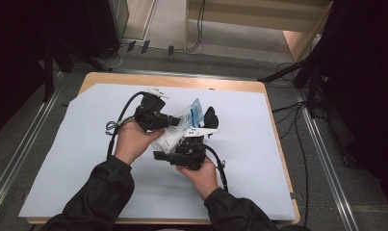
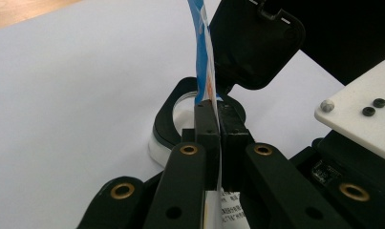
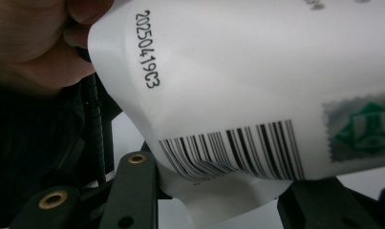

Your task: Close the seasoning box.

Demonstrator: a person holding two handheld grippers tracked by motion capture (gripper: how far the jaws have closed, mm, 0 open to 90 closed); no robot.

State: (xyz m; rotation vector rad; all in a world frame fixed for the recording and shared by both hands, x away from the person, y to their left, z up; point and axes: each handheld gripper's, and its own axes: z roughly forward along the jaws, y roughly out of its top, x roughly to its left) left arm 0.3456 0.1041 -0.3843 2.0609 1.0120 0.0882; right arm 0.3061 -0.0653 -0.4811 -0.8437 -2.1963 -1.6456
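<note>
Pouch [image 1: 184, 124] sits between your two grippers, lifted above the middle of the sheet [image 1: 76, 159] that covers the table [image 1: 177, 82]; it is white with blue print at its upper end and small dark print lower down. Your left gripper [image 1: 174, 120] comes in from the left, and in the left gripper view its jaws are pressed together on the thin edge of the pouch [image 2: 205, 62], which rises straight up from between them, blue and white with a touch of orange; more of the white film with small print shows below the jaws. Your right gripper [image 1: 207, 126] points up and away from you, just under and to the right of the pouch; its own view has the pouch [image 3: 257, 90] close before the lens, with a barcode, a printed date code and a green mark on a grey square; the film bends down between the two black arms at the bottom of that view, but you cannot tell from it whether these jaws are spread or pinching. Your left hand [image 1: 131, 139] and right hand [image 1: 201, 175] hold the grippers close together; black cables [image 1: 119, 120] trail from both across the sheet.
</note>
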